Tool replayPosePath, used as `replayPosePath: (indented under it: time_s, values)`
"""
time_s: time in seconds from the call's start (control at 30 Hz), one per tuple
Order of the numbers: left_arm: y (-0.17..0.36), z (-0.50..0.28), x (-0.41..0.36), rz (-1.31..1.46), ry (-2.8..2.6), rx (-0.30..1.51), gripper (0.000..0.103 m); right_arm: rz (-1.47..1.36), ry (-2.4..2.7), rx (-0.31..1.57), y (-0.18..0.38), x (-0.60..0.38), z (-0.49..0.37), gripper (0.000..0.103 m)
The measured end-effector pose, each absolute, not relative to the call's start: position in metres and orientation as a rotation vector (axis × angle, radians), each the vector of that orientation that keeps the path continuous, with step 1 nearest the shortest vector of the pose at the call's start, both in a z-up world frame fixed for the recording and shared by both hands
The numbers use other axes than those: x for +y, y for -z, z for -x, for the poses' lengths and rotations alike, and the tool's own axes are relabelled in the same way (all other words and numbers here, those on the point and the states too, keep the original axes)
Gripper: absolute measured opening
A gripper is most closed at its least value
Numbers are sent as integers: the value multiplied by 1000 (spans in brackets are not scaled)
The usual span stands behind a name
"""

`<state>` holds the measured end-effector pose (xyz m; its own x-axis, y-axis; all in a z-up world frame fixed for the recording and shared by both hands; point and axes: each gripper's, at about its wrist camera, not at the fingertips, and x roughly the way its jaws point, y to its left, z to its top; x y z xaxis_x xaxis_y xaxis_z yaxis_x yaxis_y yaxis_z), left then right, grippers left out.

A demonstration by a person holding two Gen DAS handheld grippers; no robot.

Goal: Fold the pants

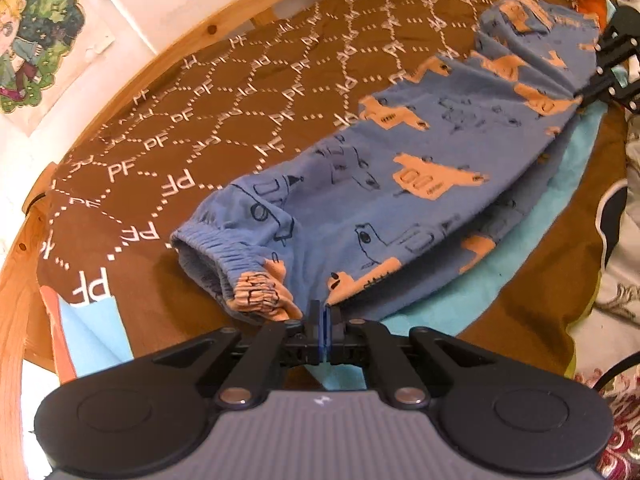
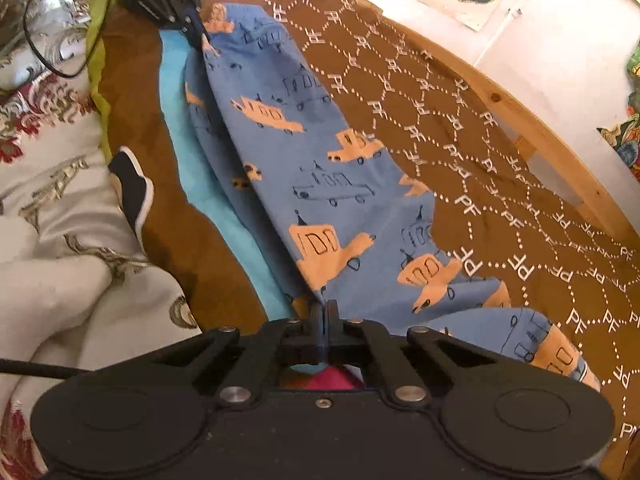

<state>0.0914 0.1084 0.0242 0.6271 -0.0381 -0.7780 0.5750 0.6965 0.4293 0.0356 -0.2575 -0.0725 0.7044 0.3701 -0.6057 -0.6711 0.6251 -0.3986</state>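
Two grippers pinch the blue pants (image 1: 420, 168): left fingers (image 1: 314, 312) near the cuff, right fingers (image 2: 316, 312) at the opposite end.

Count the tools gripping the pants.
2. The left tool is shut on the pants near the cuff; the right tool is shut on the opposite end.

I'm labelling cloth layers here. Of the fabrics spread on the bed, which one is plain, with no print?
The light blue sheet lying directly under the pants. The pants carry orange vehicles, and the brown bedspread beneath everything has white PF lettering.
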Motion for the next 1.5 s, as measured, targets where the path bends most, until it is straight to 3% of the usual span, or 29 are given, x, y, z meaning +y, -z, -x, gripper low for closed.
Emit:
replayPosePath:
  time_s: [0.13, 0.17, 0.2, 0.23, 0.27, 0.33, 0.37, 0.43, 0.63, 0.8, 1.07, 1.27, 1.37, 1.43, 1.5]
  values:
    - [-23, -98, 105, -706, 381, 845, 11, 625, -632, 546, 78, -258, -38, 14]
    - [-25, -99, 106, -678, 382, 853, 17, 622, -635, 546, 75, -259, -37, 26]
    - [-28, -98, 106, -645, 389, 865, 41, 610, -628, 548, 71, -262, -37, 35]
    - [-33, -98, 106, -589, 400, 881, 65, 590, -612, 551, 66, -267, -38, 55]
    - [-37, -96, 104, -544, 397, 882, 74, 564, -595, 554, 60, -273, -39, 74]
    - [-47, -93, 94, -470, 393, 851, 89, 503, -548, 543, 46, -291, -39, 93]
    - [-50, -92, 85, -442, 389, 825, 93, 475, -508, 533, 39, -302, -39, 100]
    - [-53, -96, 64, -390, 379, 792, 102, 439, -424, 520, 31, -324, -39, 101]
    - [-43, -126, -40, -354, 484, 722, 103, 203, -179, 537, 21, -403, -51, 101]
    - [-26, -126, -136, -436, 618, 643, 103, -94, -145, 595, 33, -457, -70, 94]
    - [15, -107, -218, -645, 586, 593, 95, -179, -186, 593, 54, -476, -90, 92]
    - [30, -103, -234, -679, 624, 623, 62, -200, -199, 605, 64, -481, -102, 60]
    - [33, -96, -234, -703, 654, 629, 45, -229, -198, 596, 67, -488, -107, 52]
    - [38, -96, -237, -718, 664, 653, 27, -248, -206, 597, 70, -491, -111, 45]
    - [38, -98, -236, -704, 666, 669, 24, -285, -218, 603, 71, -495, -114, 38]
